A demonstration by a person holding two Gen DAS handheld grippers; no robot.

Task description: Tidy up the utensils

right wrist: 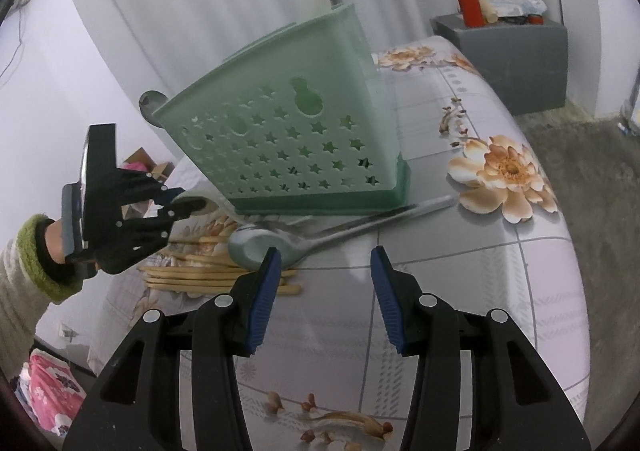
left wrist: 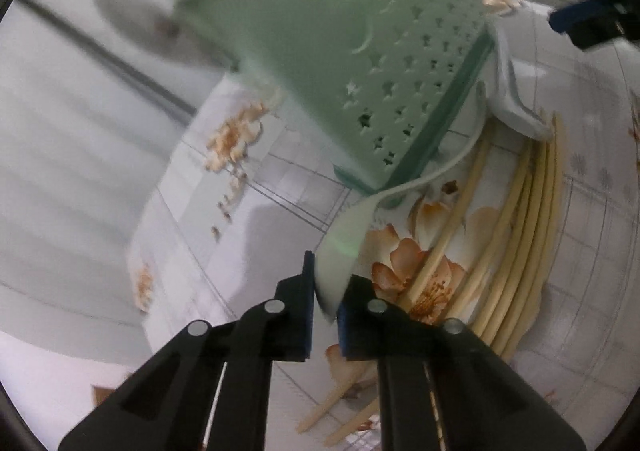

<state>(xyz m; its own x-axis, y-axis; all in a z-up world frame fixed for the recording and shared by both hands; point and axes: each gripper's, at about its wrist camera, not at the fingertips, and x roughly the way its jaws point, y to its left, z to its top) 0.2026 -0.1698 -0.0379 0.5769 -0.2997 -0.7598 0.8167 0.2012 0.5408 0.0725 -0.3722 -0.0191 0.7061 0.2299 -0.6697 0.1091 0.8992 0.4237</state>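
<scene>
Pinching a smooth white spoon — left hand-held gripper, blue ribbed pads.

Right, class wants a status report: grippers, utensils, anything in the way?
Left gripper shut on white ceramic spoon. Right gripper open, empty. Green star-perforated plastic utensil holder standing; bamboo chopsticks and metal spoon on the table. Nothing blocking.

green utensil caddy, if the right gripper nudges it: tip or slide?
Probably tips. The green caddy is tall and widens upward from a narrow darker base, so it looks top-heavy. Thin, star-perforated plastic walls suggest it is light. It already looks tilted, perhaps propped on the metal spoon and chopsticks at its base.
</scene>
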